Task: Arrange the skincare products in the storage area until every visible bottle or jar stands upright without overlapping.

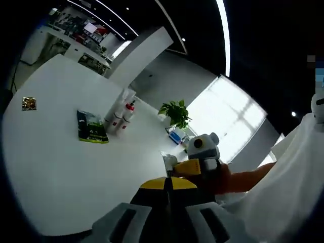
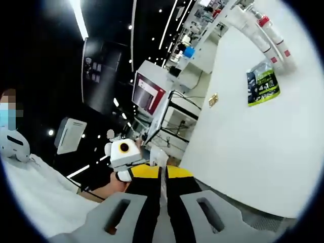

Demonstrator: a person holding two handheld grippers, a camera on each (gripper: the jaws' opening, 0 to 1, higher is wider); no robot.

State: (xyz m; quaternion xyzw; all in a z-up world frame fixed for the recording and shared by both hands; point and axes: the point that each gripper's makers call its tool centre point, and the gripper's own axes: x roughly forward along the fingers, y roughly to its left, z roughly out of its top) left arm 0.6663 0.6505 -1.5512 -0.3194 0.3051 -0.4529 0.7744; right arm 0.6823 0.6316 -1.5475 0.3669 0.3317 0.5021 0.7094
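In the left gripper view a blown-out window point(image 1: 230, 114) at three o'clock floods the scene, washing the white counter point(image 1: 61, 167) pale and nearly shadowless; a ceiling light strip point(image 1: 223, 30) glares at one o'clock. In the right gripper view strips streak at eleven o'clock against a dark ceiling; fisheye bending curves every edge, and the rims go soft.

Green packet point(image 1: 91, 127) and potted plant point(image 1: 175, 113) on white table point(image 1: 55, 167)

No text legible, print on the green packet point(image 1: 91, 127) and bottles point(image 1: 121, 115) — perhaps labels — too blurred
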